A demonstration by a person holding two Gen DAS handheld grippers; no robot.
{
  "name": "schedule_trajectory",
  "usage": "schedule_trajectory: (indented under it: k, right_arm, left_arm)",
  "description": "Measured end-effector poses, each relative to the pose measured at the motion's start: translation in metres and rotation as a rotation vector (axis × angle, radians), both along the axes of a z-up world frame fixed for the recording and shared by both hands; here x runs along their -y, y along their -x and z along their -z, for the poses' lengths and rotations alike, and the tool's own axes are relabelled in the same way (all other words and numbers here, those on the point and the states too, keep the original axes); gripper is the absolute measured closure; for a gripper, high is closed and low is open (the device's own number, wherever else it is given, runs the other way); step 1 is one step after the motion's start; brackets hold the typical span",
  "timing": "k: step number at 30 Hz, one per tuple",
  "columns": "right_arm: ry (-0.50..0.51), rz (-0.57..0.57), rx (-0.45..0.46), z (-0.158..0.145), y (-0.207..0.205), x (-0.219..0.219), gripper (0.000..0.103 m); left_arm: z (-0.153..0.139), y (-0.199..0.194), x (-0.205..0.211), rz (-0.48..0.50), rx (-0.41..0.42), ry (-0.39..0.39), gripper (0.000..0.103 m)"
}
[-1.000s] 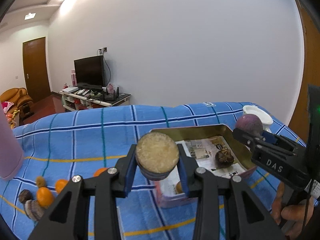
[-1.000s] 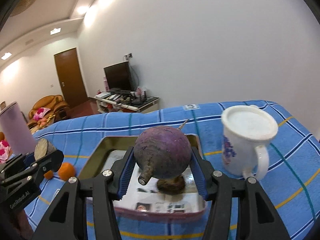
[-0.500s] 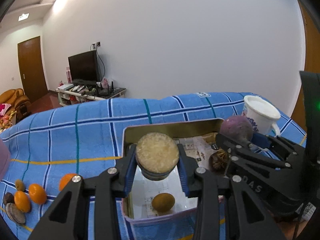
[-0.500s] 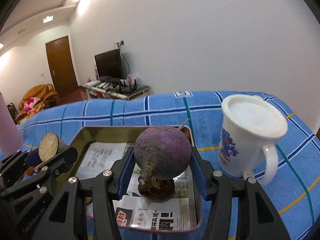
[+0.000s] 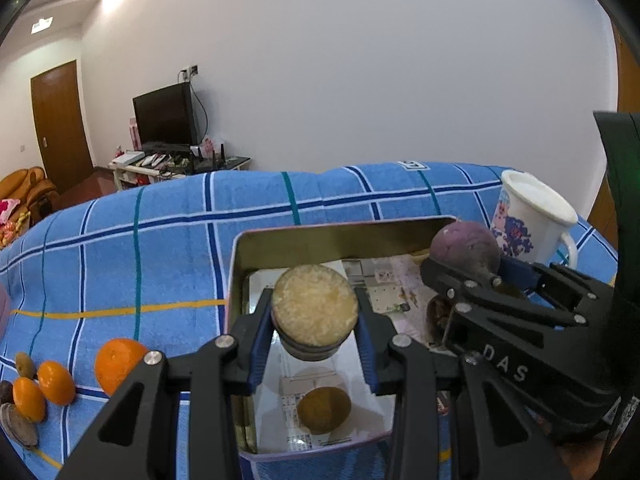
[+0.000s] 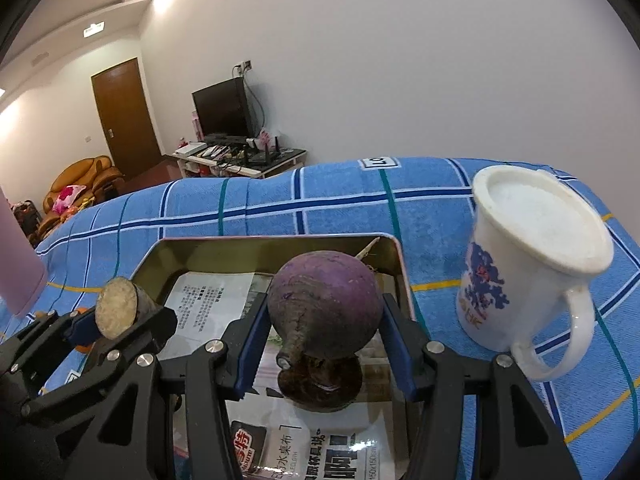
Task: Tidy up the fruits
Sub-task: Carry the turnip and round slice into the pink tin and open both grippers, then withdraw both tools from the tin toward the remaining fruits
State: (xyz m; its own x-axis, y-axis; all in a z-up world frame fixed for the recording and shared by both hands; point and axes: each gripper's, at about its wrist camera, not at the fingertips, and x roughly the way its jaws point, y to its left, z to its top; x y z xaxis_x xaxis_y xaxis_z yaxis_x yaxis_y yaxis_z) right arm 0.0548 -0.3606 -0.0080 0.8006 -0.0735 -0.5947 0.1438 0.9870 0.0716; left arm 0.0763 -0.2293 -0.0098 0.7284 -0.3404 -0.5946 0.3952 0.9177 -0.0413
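My left gripper (image 5: 314,330) is shut on a cut root piece (image 5: 314,308) with a pale yellow face, held over the left half of the metal tin (image 5: 340,236). My right gripper (image 6: 323,330) is shut on a round purple turnip (image 6: 324,304), held over the tin's (image 6: 260,246) right half. Paper lines the tin; a brown kiwi (image 5: 324,409) lies near its front and a dark brown fruit (image 6: 320,384) under the turnip. In the right wrist view the left gripper (image 6: 120,320) shows at the left with the root piece (image 6: 116,308).
A white mug (image 6: 532,264) stands right of the tin on the blue checked cloth (image 5: 160,248). Oranges (image 5: 116,364), a small kiwi (image 5: 25,364) and other fruit lie on the cloth at the left. A pink cylinder (image 6: 16,268) stands at the far left.
Both grippers have come forward and down over the tin, which now looks larger and nearer. Each still holds its item; the kiwi in the tin has come into view.
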Motion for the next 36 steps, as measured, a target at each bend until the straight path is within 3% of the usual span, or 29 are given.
schedule_trajectory:
  k: [17, 20, 21, 22, 23, 24, 26, 30, 36]
  right_arm:
    - [-0.02, -0.017, 0.032, -0.003, 0.006, -0.002, 0.046]
    - [-0.023, 0.011, 0.052, -0.006, 0.009, 0.001, 0.044]
    - [-0.028, 0.025, 0.062, -0.008, 0.011, 0.003, 0.044]
    - [-0.041, 0.038, 0.077, -0.01, 0.013, 0.006, 0.038]
    - [-0.065, 0.042, 0.097, -0.012, 0.016, 0.01, 0.023]
    - [-0.084, 0.045, 0.116, -0.014, 0.019, 0.011, 0.019]
    - [-0.099, 0.047, 0.172, -0.018, 0.027, 0.011, 0.017]
    - [-0.04, 0.056, 0.219, -0.025, 0.034, 0.003, 0.017]
    - [0.022, 0.084, 0.299, -0.032, 0.047, -0.002, 0.017]
  left_arm:
    - [0.001, -0.003, -0.006, -0.03, -0.013, 0.01, 0.062]
    - [-0.002, 0.002, -0.008, -0.041, 0.019, 0.006, 0.048]
    - [-0.003, 0.003, -0.008, -0.053, 0.028, 0.005, 0.037]
    - [-0.004, 0.004, -0.01, -0.066, 0.038, 0.006, 0.023]
    - [-0.006, 0.006, -0.011, -0.069, 0.048, 0.011, 0.014]
    - [-0.009, 0.01, -0.012, -0.064, 0.067, 0.023, 0.002]
    - [-0.017, 0.019, -0.01, -0.055, 0.116, 0.033, 0.0]
    - [-0.026, 0.037, 0.001, -0.026, 0.227, -0.048, 0.0]
    - [-0.022, 0.03, -0.014, -0.089, 0.187, -0.05, 0.0]
